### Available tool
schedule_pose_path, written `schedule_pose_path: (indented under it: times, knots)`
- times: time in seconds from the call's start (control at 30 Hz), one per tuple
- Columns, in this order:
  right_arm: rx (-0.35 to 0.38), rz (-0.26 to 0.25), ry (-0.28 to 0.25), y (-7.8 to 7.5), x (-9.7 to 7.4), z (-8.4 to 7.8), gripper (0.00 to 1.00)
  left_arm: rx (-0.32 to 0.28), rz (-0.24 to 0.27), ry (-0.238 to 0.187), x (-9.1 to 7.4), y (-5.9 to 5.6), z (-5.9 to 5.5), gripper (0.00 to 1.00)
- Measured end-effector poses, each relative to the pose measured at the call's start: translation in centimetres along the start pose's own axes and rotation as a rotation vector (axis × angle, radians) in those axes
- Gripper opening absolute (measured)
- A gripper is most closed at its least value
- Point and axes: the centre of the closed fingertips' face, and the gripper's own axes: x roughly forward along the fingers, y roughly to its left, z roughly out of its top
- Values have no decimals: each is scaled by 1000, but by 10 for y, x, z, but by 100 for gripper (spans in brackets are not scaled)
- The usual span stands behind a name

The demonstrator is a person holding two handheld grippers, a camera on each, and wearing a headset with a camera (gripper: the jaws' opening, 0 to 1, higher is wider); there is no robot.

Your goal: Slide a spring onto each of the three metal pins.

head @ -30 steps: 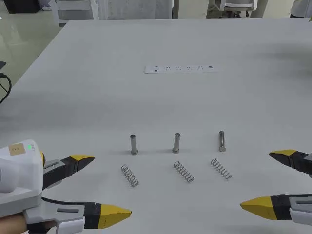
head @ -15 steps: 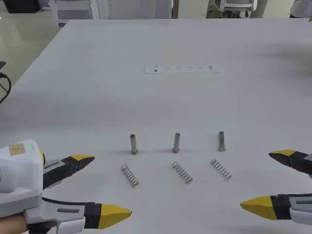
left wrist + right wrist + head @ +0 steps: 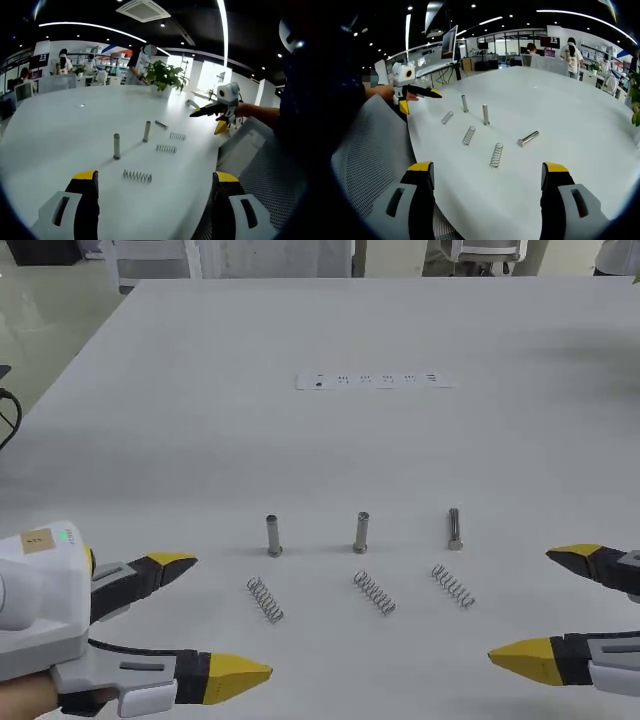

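Left gripper (image 3: 228, 616) and right gripper (image 3: 521, 605) are hovering wide open, empty; springs (image 3: 374, 593) are lying just nearer than the pins (image 3: 361, 532) (right pin (image 3: 454, 528) lying flat).

Held low, left claw (image 3: 229, 617) and right claw (image 3: 521, 605) both gape wide.

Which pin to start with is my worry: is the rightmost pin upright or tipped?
Tipped: the rightmost pin lies flat on the table in the right gripper view.
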Motion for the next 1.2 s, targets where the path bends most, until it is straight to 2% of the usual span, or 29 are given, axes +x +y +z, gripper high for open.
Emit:
schedule_pose_path:
  times: [0.37, 0.9, 1.2]
  knots:
    - [-23, 11, -13, 1, 7, 15, 88, 13, -9, -4, 3, -1, 6, 91]
    - [-33, 10, -6, -2, 7, 17, 88, 19, -14, -7, 5, -3, 8, 91]
    - [-50, 5, -13, -9, 16, 31, 87, 21, -16, -10, 6, -4, 10, 90]
